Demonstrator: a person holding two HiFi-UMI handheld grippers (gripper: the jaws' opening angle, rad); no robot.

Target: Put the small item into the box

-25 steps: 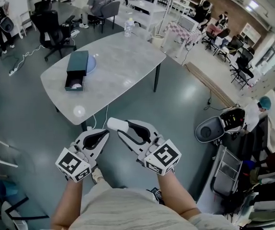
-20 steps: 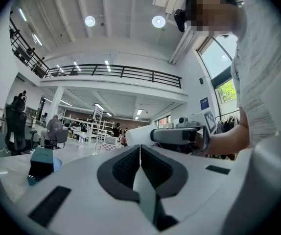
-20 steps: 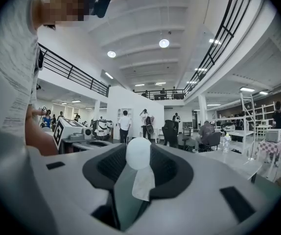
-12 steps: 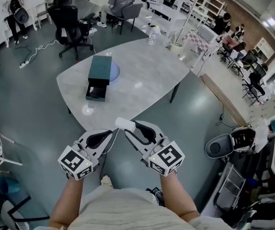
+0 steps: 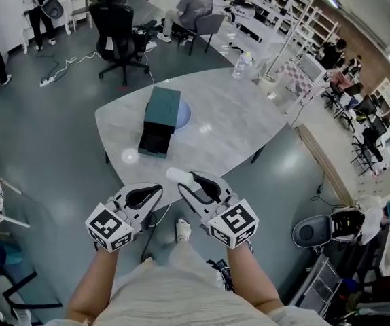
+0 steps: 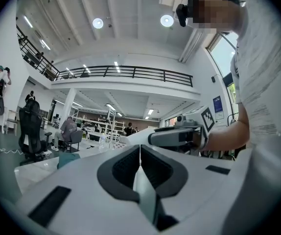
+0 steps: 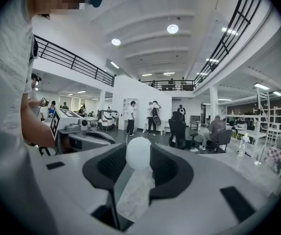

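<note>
A dark teal box (image 5: pixel 161 117) with its drawer pulled out at the near end lies on the grey marble table (image 5: pixel 229 124), ahead of me. My right gripper (image 5: pixel 181 179) is held in the air short of the table's near edge, shut on a small white item (image 5: pixel 176 175) that sticks out past its tips. In the right gripper view the white item (image 7: pixel 138 153) fills the gap between the pads. My left gripper (image 5: pixel 155 191) hovers beside it, shut and empty; its jaws meet in a line (image 6: pixel 140 153). The box (image 6: pixel 66 159) shows low at the left.
A pale blue plate (image 5: pixel 182 116) lies against the box. A water bottle (image 5: pixel 240 64) stands at the table's far edge. A black office chair (image 5: pixel 117 32) and seated people are beyond the table. A robot vacuum-like unit (image 5: pixel 310 233) sits on the floor at right.
The table and box have come nearer and lower in the head view as I walk towards them. Both grippers keep the same pose, the right one still holding the white item.
</note>
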